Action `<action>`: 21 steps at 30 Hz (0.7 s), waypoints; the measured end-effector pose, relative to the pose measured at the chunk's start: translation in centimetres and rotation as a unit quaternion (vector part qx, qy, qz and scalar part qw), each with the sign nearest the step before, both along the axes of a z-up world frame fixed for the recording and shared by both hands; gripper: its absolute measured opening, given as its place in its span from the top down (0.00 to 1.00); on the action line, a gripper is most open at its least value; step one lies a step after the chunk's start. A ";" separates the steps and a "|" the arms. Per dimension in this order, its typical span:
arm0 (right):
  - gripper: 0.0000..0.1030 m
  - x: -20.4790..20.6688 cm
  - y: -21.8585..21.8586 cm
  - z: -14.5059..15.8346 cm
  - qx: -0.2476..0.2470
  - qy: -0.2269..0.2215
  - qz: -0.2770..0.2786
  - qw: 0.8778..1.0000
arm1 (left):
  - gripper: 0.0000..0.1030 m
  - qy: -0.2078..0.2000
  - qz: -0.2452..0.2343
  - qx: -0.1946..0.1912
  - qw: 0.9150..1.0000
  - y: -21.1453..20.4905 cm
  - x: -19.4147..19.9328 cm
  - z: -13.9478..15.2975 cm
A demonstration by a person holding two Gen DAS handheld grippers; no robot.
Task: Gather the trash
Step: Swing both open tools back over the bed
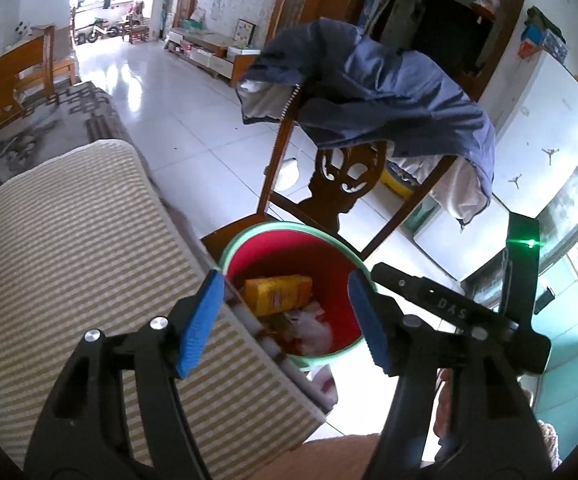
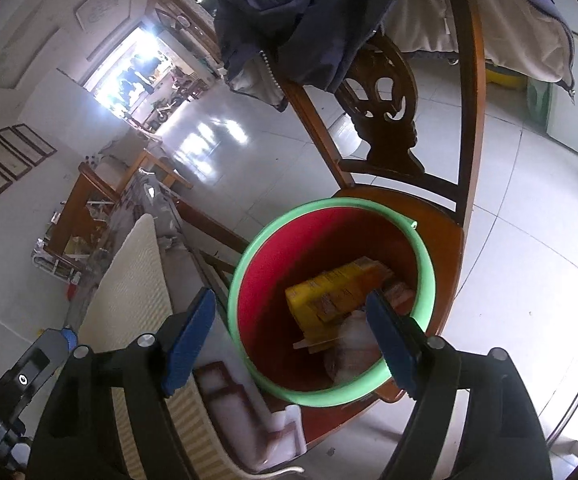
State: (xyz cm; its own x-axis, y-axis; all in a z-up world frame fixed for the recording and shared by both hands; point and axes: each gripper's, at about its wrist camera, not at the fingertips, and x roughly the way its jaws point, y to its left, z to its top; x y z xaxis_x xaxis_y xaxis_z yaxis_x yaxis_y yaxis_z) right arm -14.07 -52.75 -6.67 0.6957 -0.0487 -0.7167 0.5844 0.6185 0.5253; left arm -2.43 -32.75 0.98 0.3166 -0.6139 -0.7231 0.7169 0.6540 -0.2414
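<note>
A red bucket with a green rim (image 1: 273, 228) (image 2: 329, 202) stands on the seat of a wooden chair (image 1: 345, 176) (image 2: 385, 108). Inside it lie a yellow box (image 1: 279, 292) (image 2: 337, 292) and crumpled pale wrappers (image 1: 313, 328) (image 2: 353, 344). My left gripper (image 1: 285, 284) hovers over the bucket's mouth, open, with nothing between its blue pads. My right gripper (image 2: 291, 298) hangs over the same bucket, open and empty too. The right gripper's black body shows at the right of the left wrist view.
A blue jacket (image 1: 389, 92) (image 2: 309, 12) hangs over the chair's back. A striped cushioned seat (image 1: 69, 260) (image 2: 137, 292) presses close to the bucket's left side. White tiled floor (image 1: 169, 92) stretches beyond, with a white fridge (image 1: 549, 120) at the right.
</note>
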 end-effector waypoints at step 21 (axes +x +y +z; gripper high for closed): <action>0.26 8.1 14.0 4.6 -0.079 -0.003 0.160 0.984 | 0.16 -0.060 0.467 0.206 0.857 37.4 16.4 -1.8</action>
